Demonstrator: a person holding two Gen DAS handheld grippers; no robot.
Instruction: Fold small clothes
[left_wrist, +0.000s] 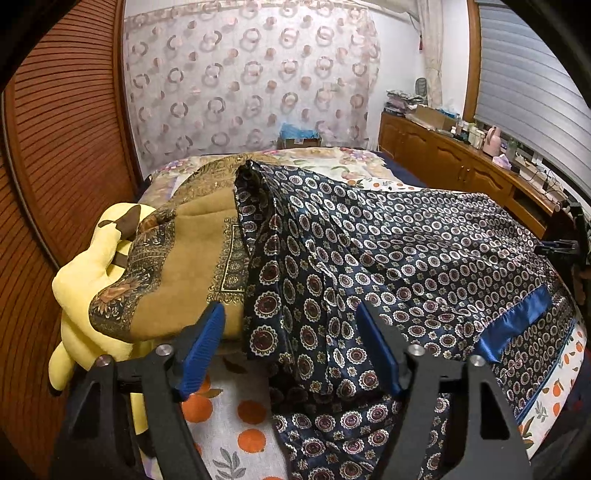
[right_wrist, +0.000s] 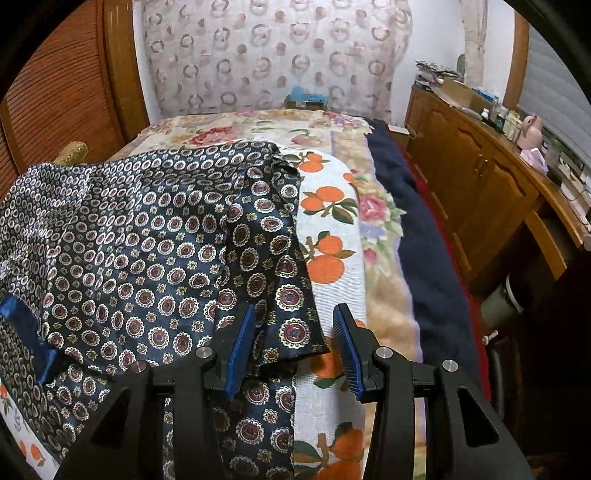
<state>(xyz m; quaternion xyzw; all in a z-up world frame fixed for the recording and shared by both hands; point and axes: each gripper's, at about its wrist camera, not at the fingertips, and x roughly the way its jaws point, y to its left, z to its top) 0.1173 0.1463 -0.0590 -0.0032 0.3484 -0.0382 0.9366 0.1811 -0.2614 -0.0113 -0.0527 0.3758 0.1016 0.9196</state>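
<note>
A navy satin garment (left_wrist: 406, 258) with a medallion print and a bright blue trim band (left_wrist: 513, 325) lies spread and partly folded on the bed. My left gripper (left_wrist: 291, 343) is open, its blue pads astride the garment's left folded edge, low over it. In the right wrist view the same garment (right_wrist: 147, 258) fills the left half. My right gripper (right_wrist: 295, 347) is open, with the garment's right corner lying between its pads. Neither gripper is closed on the cloth.
An orange-print white sheet (right_wrist: 328, 229) covers the bed. A mustard paisley blanket (left_wrist: 192, 273) and a yellow plush toy (left_wrist: 85, 295) lie at the left. A wooden dresser (right_wrist: 480, 184) with clutter runs along the right. A louvred wooden door (left_wrist: 66, 147) stands at the left.
</note>
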